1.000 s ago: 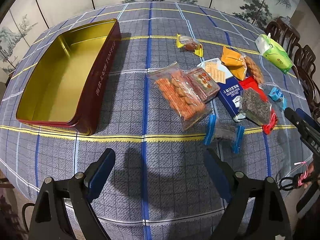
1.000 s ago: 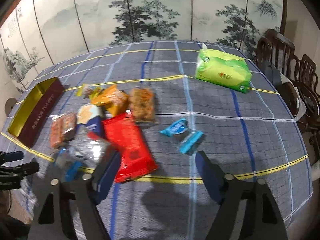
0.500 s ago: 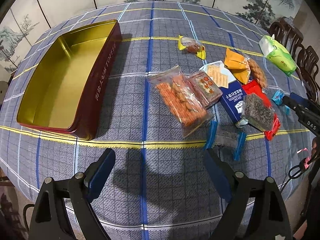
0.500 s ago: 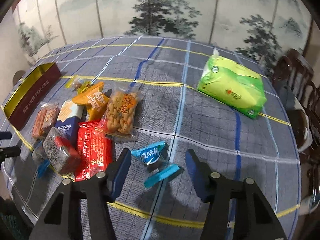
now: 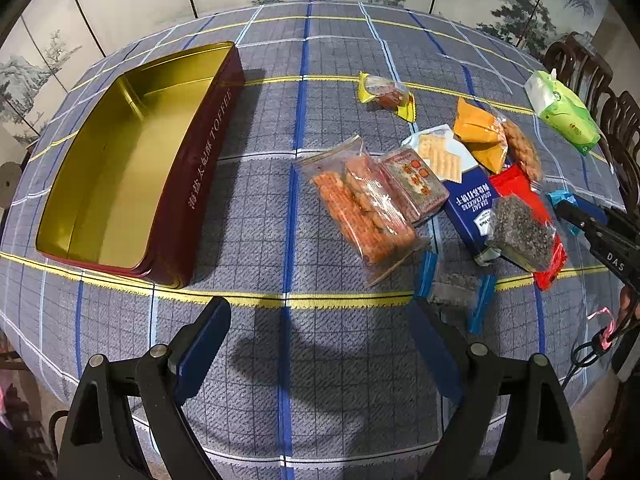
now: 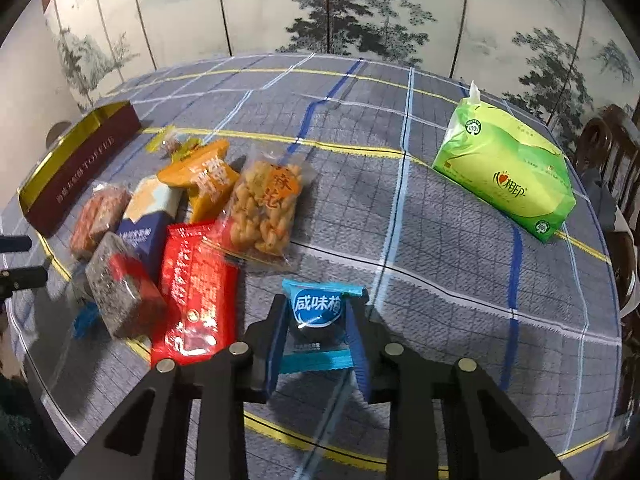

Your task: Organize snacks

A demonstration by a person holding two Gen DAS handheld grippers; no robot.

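Observation:
An empty gold-lined red tin (image 5: 120, 168) stands at the left of the table; it also shows in the right wrist view (image 6: 72, 172). Several snack packs lie in a pile: an orange cracker bag (image 5: 360, 204), a blue cracker box (image 5: 468, 204), a red pack (image 6: 192, 288), a bag of fried twists (image 6: 268, 208). My right gripper (image 6: 318, 328) is shut on a small blue snack packet (image 6: 316, 312), low over the cloth. My left gripper (image 5: 320, 344) is open and empty, above the near table edge.
A green tissue pack (image 6: 508, 176) lies at the far right. A yellow-wrapped snack (image 5: 386, 94) lies behind the pile. Dark wooden chairs (image 5: 616, 120) stand beyond the right table edge. A painted folding screen stands behind the table.
My right gripper moved forward to the small blue packet and closed its fingers on it. The left gripper drifted slightly and stayed open.

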